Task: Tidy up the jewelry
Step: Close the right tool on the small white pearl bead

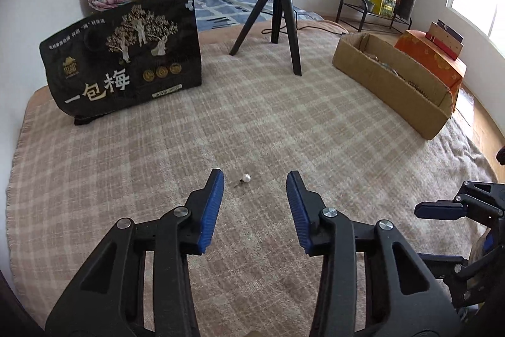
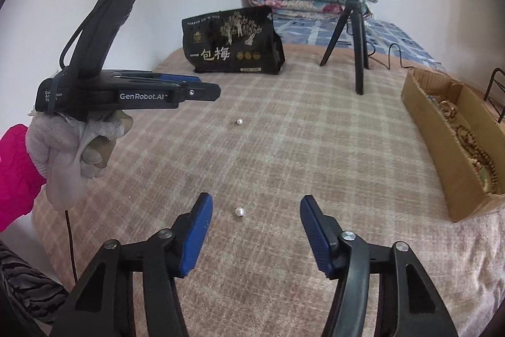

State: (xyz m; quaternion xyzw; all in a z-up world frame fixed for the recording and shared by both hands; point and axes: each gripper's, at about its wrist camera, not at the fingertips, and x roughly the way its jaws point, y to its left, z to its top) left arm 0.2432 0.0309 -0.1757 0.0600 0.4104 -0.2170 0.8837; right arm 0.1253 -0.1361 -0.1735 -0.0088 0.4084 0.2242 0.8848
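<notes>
Jewelry here means two small white pearl earrings lying loose on the beige plaid blanket, plus the pieces already in the box.

Left wrist view: one small white pearl earring with a thin dark post lies on the beige plaid blanket, just ahead of the left gripper and a little nearer its left fingertip. The blue-padded fingers are spread wide, holding nothing, and the pearl sits roughly in line with the gap between them. Well off to the right stands the long open brown cardboard box. A black snack bag with gold trees and white Chinese lettering stands far left, and a black tripod with a ring light rises behind. The right gripper shows only partly at the right edge.

Right wrist view: a second small white pearl earring lies just in front of the right gripper, whose fingers are likewise wide and empty. The first pearl lies farther back, near the left gripper, seen side-on and held in a gloved hand. The cardboard box already holds brown wooden bead strands and a gold-toned piece.

My judgement: sorting is mostly done; these two pearls remain to be picked up and boxed
</notes>
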